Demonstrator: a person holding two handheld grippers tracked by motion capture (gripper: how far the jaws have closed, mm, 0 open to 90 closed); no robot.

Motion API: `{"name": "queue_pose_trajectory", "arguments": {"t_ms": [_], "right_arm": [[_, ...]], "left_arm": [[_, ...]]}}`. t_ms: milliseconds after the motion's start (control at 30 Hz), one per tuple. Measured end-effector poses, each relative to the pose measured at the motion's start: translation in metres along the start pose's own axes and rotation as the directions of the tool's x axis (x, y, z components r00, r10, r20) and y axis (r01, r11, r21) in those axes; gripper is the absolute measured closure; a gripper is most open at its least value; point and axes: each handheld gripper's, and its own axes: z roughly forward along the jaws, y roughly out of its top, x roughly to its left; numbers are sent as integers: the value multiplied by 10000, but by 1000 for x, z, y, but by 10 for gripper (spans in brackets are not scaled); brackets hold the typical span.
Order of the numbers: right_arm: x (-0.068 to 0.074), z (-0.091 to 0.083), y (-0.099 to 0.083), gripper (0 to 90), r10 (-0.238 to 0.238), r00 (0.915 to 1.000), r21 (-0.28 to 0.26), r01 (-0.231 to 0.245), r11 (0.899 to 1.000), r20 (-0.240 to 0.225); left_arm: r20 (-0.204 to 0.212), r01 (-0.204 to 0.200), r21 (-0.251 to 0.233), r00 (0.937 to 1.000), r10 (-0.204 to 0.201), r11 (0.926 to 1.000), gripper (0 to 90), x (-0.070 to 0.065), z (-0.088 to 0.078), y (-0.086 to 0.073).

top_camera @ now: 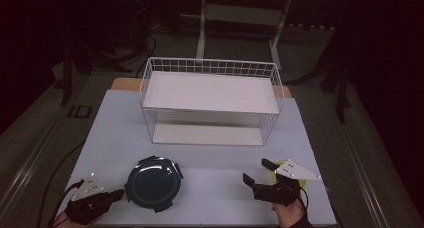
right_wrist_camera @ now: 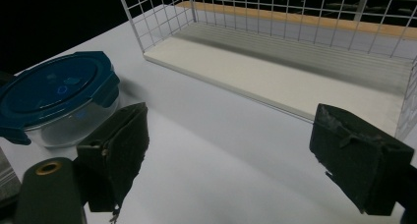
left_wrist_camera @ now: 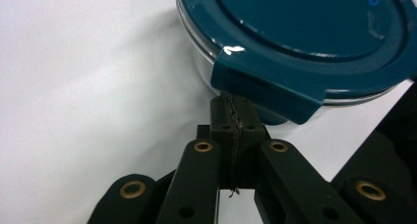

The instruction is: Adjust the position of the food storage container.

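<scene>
A round glass container (top_camera: 150, 184) with a dark teal snap-on lid (left_wrist_camera: 314, 37) is set near the front edge of the surface (top_camera: 210, 153), toward its left corner. It is judged to be fairly heavy for its size, rigid and breakable, with smooth clear walls that would likely slip under a light pinch. The plastic lid is stiffer at its rim, and four locking flaps stick out around it; a flap (left_wrist_camera: 268, 94) offers a thin edge to pinch, but lifting by one flap alone could pop the lid loose. A firmer hold is expected across the body, under the lid's rim, or with support from both sides.

The left gripper (top_camera: 119, 194) is seen just to the left of the container, its fingers (left_wrist_camera: 223, 118) pressed fully together with nothing between them. Their tips sit right at the nearest flap, just under its lower edge; whether they touch it cannot be told.

The right gripper (top_camera: 257, 173) is held well apart from the container, near the front right corner, its fingers (right_wrist_camera: 123, 140) spread wide and empty. A yellow-green object (top_camera: 287, 170) lies beneath it. A white wire rack (top_camera: 210, 100) stands at the back edge.
</scene>
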Motion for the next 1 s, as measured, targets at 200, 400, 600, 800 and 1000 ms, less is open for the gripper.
{"name": "queue_pose_trajectory", "arguments": {"t_ms": [200, 400, 600, 800, 1000], "right_arm": [[0, 1, -1, 146, -8, 10000, 47, 8, 10000, -24], [1, 1, -1, 146, -14, 10000, 26, 15, 10000, -15], [0, 1, -1, 146, 12, 10000, 43, -12, 10000, -40], [0, 1, -1, 146, 1, 10000, 33, -1, 10000, -63], [1, 2, -1, 146, -17, 10000, 50, 17, 10000, -75]], "left_arm": [[-7, -9, 359, 10000, 9, 9994, 887, 0, 8, 2], [21, -116, 369, 9999, 115, 9993, 888, -1, 16, 10], [31, -246, 421, 9997, 245, 9988, 888, 0, 25, 17], [47, -152, 408, 9999, 150, 9990, 887, 6, 33, 24], [-25, -268, 472, 9996, 269, 9985, 888, 6, 40, 31]]}}
